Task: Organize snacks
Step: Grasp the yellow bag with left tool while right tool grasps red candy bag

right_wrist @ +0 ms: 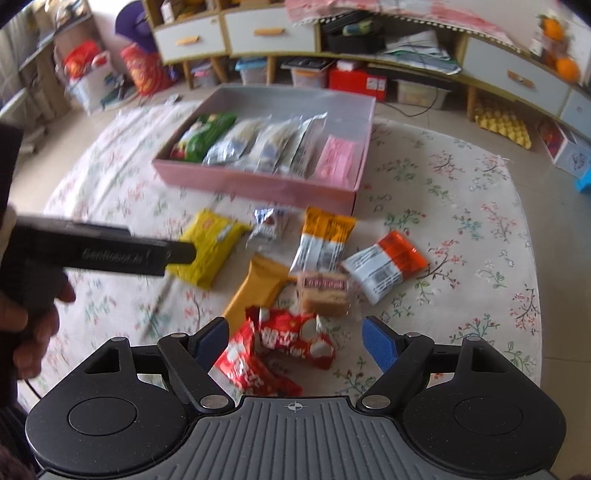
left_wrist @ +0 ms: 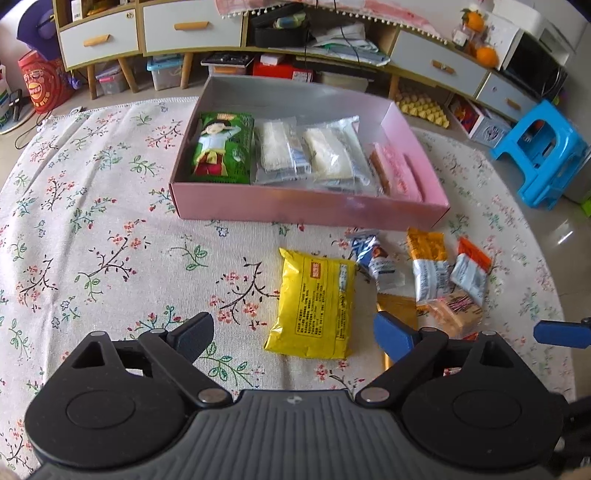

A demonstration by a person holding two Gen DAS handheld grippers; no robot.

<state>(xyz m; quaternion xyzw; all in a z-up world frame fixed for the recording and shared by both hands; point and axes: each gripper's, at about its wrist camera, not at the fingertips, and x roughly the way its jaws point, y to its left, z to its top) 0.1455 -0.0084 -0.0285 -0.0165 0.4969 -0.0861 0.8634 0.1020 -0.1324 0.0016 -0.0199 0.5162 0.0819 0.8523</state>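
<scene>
The left tongs stand with jaws wide apart at the bottom of the left wrist view, holding nothing; the yellow packet lies flat on the flowered tablecloth between and just ahead of their tips. In the lower right of that view a blue finger of the other tool shows beside them.

The right tongs are also spread apart and empty, low in the right wrist view, with two red packets lying between the blue pads. At the left edge of this view a hand grips the black body of the left tool.

Above the red packets, in the middle of the frame, sits a loose cluster: a tan bar wrapper, a clear-wrapped brown cake, an orange-and-white sachet, a red-orange sachet to its right and a small blue-and-white packet to its left.

Further up stands the pink box, open on the table. Inside, in a row from left to right, lie a green packet, two clear packs of pale biscuits and a pink packet against the right wall.

Behind the table, along the top of the frame, runs a low cabinet with white drawers, and a blue stool stands on the floor at the right.
</scene>
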